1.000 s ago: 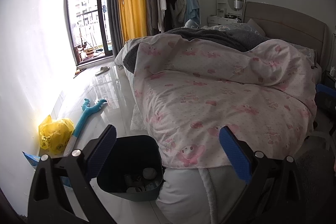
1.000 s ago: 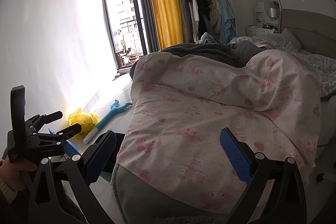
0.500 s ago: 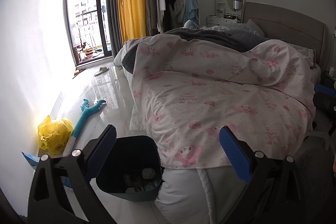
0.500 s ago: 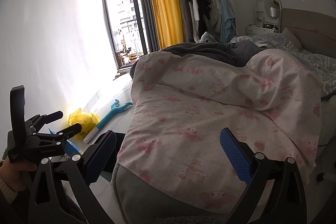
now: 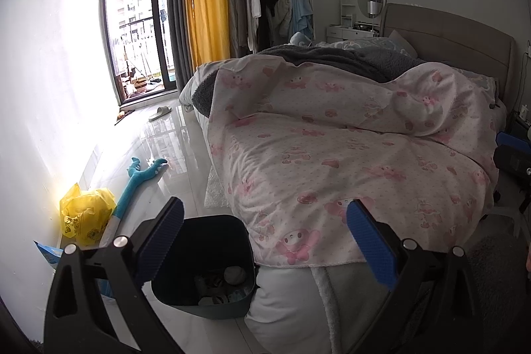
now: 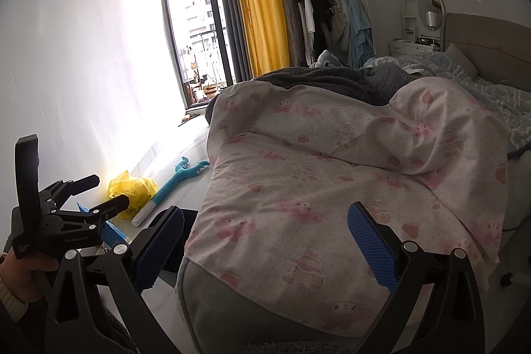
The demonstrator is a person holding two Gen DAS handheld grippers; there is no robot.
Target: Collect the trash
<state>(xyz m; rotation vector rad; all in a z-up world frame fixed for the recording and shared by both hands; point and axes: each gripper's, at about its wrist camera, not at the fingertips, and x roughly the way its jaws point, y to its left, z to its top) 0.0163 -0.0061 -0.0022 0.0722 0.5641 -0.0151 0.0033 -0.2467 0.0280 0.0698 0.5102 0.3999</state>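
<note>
We hold the left gripper (image 5: 265, 241) and the right gripper (image 6: 265, 244) with jaws spread wide, both empty. The yellow bag (image 5: 87, 214), crumpled on the floor against the wall, lies at about ten o'clock from the left gripper, with the dark bin (image 5: 212, 257) just beside the bed (image 5: 332, 155) at about seven o'clock. The left gripper sits nearer both. We count one yellow bag, one bin, one blue carton (image 5: 49, 256) and one teal toy (image 5: 139, 176), its long axis running toward one o'clock.

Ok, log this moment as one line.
left hand-held gripper: open, empty | right hand-held gripper: open, empty | bin: floor by bed | yellow bag: by wall
</note>
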